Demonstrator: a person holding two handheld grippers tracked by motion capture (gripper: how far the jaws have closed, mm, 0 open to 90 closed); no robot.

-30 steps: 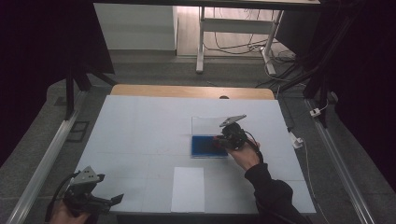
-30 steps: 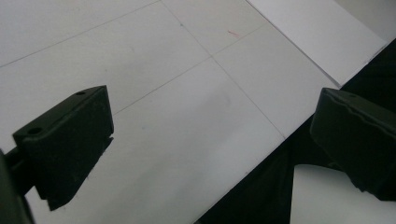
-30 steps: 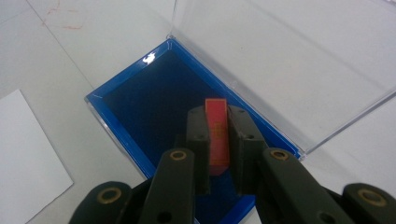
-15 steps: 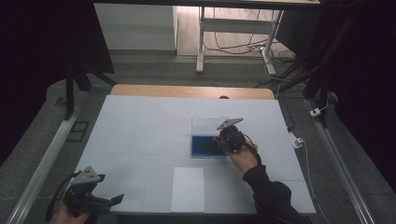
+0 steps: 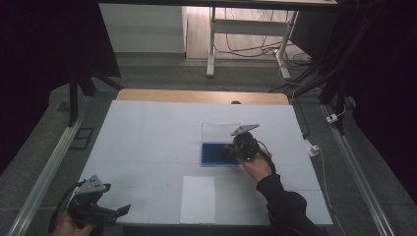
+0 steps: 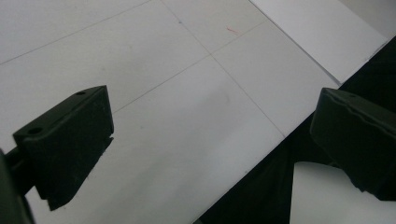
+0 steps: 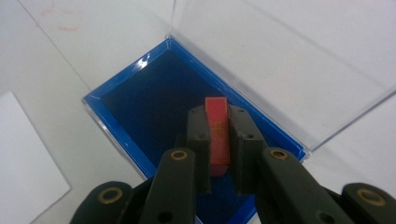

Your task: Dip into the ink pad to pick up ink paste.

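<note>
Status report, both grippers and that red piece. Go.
Right gripper shut on red piece, over the open blue case. Left gripper open, empty, at table edge. Nothing in the way.

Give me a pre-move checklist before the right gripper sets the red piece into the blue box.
1. Red piece pinched between the right gripper jaws: ok.
2. Clear lid swung open, off the blue box: ok.
3. Gripper positioned over the box's dark inside: ok.
4. Box floor bare where it shows: ok.
5. Piece touching the floor yet: cannot tell.
6. Left gripper open and off at the table's near corner: ok.
</note>
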